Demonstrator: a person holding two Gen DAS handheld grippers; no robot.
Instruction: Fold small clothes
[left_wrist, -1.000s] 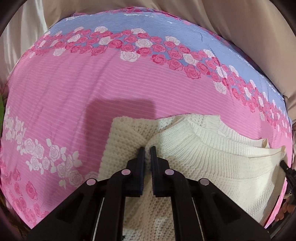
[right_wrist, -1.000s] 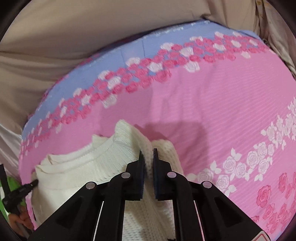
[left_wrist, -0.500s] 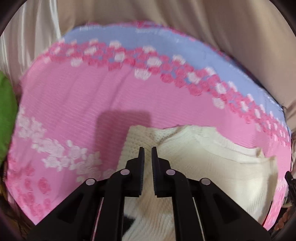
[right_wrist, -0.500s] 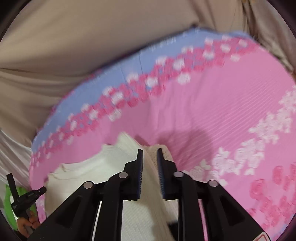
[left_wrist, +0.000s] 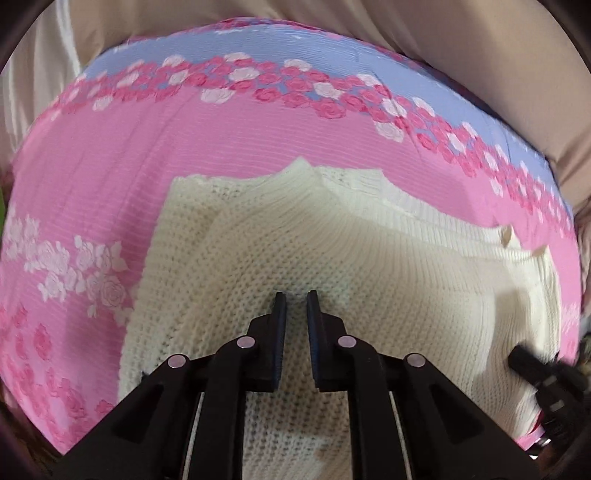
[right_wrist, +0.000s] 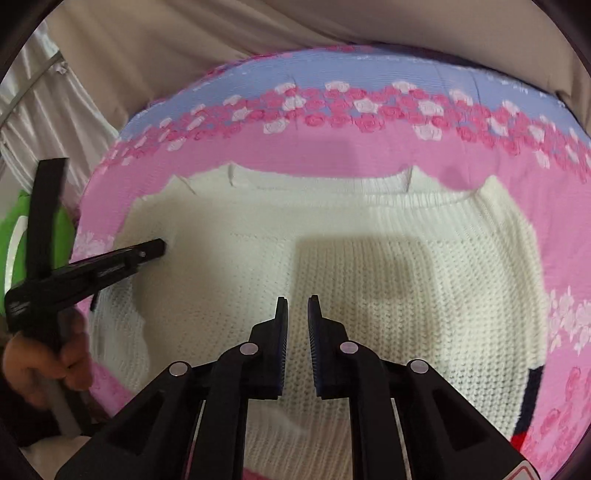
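Beneath both tongs, sweater

Sweater is lying flat on the bedsheet, collar edge pointing away from both cameras. Curtain is hanging behind the sheet's far edge. Left gripper is sitting over the sweater's left edge, hand below it. Right gripper is hovering above the sweater's middle. In the left wrist view, a folded flap is lying on top of the sweater.
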